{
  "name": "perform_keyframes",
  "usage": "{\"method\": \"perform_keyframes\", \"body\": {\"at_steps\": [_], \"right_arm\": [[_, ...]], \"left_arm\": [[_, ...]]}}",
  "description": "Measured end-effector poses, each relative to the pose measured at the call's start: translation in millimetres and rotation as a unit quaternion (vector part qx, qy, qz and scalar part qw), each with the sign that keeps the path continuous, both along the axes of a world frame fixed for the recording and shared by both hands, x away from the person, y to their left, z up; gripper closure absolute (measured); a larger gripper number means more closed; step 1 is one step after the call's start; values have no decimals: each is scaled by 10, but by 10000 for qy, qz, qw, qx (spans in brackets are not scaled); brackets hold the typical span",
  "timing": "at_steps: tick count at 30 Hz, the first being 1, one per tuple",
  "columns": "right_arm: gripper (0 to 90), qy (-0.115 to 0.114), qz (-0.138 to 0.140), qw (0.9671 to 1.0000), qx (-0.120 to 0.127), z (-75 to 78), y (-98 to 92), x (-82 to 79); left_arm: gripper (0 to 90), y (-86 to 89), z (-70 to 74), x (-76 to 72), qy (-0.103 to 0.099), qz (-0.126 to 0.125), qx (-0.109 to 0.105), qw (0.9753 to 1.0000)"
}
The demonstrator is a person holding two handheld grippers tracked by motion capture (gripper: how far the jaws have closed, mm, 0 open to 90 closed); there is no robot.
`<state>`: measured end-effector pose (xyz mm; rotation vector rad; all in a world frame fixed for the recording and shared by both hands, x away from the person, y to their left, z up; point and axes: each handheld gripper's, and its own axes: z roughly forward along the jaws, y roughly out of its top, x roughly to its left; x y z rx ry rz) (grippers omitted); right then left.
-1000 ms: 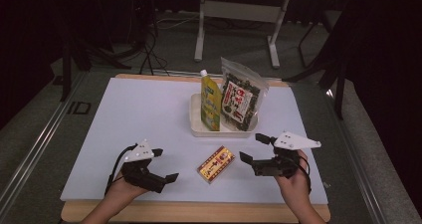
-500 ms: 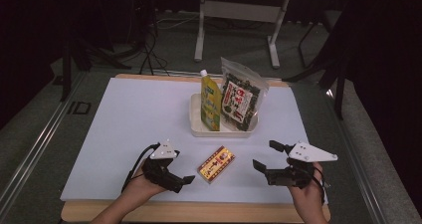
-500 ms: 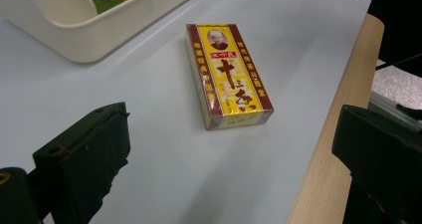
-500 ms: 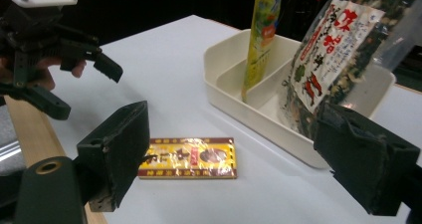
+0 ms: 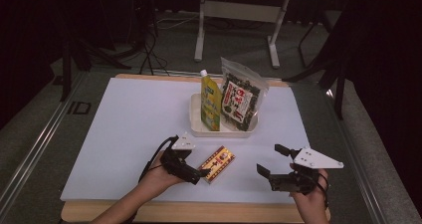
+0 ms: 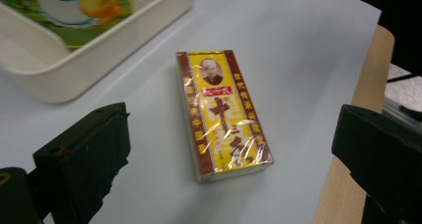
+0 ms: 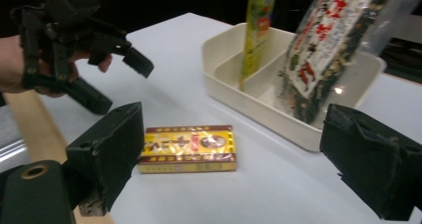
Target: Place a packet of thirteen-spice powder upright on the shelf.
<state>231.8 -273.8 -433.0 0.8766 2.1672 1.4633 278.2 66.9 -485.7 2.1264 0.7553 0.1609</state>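
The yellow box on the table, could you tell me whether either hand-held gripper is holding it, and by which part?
Neither holds the yellow box; it lies flat between both open hand-held grippers, left and right.

Black tongs (image 5: 195, 170), grey three-cornered plates, trailing black cables.

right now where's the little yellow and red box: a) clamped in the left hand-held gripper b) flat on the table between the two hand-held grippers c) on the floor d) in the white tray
b: the yellow and red box lies flat on the table in front of the white tray, with the left hand-held gripper open beside it and the right hand-held gripper open farther off.
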Motion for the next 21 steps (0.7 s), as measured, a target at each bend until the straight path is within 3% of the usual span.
{"method": "perform_keyframes", "body": {"at_steps": [3,10,18,21], "right_arm": [[103,-8,-62,9999,88,4,-27,-1],[103,-95,-172,9998,-5,7,-28,-21],[105,-18,-184,9998,25,-1,-36,-13],[105,-9,-183,9998,-1,-7,-26,-17]], "left_arm": [[20,-95,-23,52,103,54,48,9999],[20,-334,-89,149,304,153,198,9992],[24,-567,-211,244,605,340,373,9969],[26,-641,-274,271,634,412,535,9957]]}}
